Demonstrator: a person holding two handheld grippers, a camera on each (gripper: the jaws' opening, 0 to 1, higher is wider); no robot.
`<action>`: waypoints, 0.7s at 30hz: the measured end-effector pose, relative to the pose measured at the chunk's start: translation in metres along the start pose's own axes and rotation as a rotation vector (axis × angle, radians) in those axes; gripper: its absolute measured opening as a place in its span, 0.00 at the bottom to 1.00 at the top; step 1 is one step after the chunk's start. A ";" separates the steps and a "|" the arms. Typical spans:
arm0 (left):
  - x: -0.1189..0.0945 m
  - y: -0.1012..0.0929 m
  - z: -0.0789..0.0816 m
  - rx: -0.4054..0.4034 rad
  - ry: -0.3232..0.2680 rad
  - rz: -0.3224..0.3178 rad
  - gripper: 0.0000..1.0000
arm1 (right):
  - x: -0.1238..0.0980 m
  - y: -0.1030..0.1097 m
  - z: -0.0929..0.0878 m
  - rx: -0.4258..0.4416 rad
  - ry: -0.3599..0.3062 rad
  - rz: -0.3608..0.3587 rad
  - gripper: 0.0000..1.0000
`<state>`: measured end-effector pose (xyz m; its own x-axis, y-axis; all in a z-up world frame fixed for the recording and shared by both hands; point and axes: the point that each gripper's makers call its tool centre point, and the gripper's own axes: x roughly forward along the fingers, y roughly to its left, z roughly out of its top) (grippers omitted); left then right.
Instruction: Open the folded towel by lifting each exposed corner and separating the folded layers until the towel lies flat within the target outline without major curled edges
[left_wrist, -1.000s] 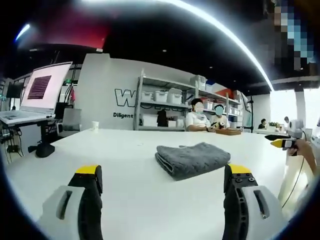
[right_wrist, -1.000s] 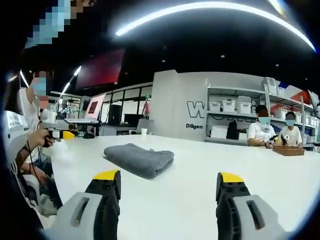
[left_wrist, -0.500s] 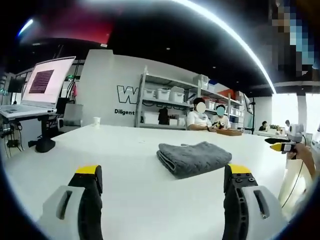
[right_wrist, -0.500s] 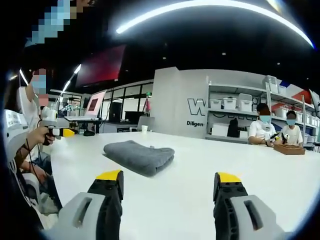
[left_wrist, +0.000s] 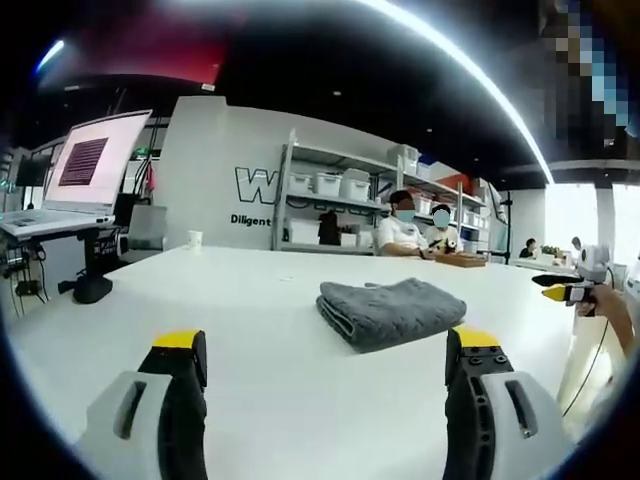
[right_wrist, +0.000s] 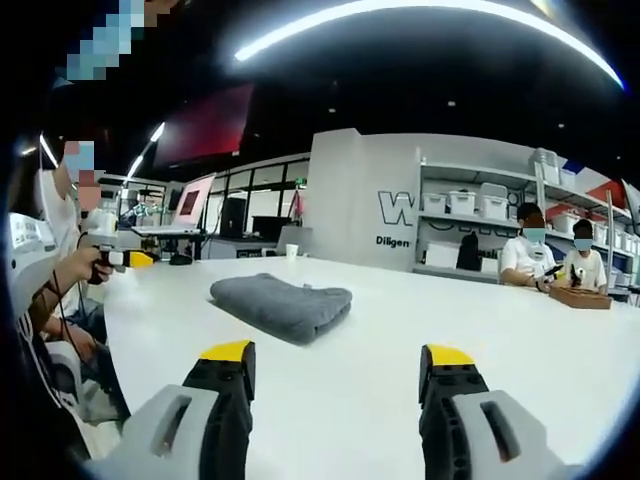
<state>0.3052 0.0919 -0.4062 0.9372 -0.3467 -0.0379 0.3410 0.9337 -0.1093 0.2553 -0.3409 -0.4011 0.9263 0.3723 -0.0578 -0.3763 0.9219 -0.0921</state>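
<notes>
While the grey towel (left_wrist: 389, 312) lies folded on the white table (left_wrist: 270, 300), both grippers hang above the table's near side with nothing between their jaws. Seen from the left gripper view, the left gripper (left_wrist: 325, 345) has its yellow-tipped jaws spread wide, and the towel sits beyond them, nearer the right-hand jaw and apart from it. The towel's folded layers show as stacked edges along its near left side. Off to the right of the towel, past the table's edge, the right gripper (left_wrist: 551, 287) appears small, held in a hand (left_wrist: 606, 305).

From the right gripper view, the right gripper (right_wrist: 339, 357) also stands wide open, and the towel (right_wrist: 281, 304) lies beyond its left-hand jaw, well clear of both tips. To the left of the towel, the left gripper (right_wrist: 135, 258) shows in the person's hand (right_wrist: 80, 268).

Behind the towel, at the table's far edge, sits a white paper cup (left_wrist: 194, 239). A laptop (left_wrist: 78, 175) with a lit screen stands on a stand left of the towel. Farther back, shelves (left_wrist: 340, 205) carry white bins, and two seated people (left_wrist: 420, 230) face a wooden tray (left_wrist: 459, 262).
</notes>
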 end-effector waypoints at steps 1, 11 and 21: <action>0.000 0.000 0.000 0.002 0.001 0.001 0.97 | 0.000 0.000 0.000 0.000 0.001 -0.001 0.65; 0.001 -0.001 0.001 -0.001 0.007 -0.005 0.97 | 0.002 0.001 0.000 0.004 0.003 0.009 0.64; 0.003 -0.001 -0.002 -0.005 0.024 -0.002 0.97 | 0.004 0.001 -0.002 0.006 0.017 0.020 0.62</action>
<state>0.3076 0.0902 -0.4082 0.9346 -0.3504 -0.0615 0.3421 0.9327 -0.1145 0.2586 -0.3387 -0.4036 0.9182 0.3886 -0.0763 -0.3943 0.9150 -0.0848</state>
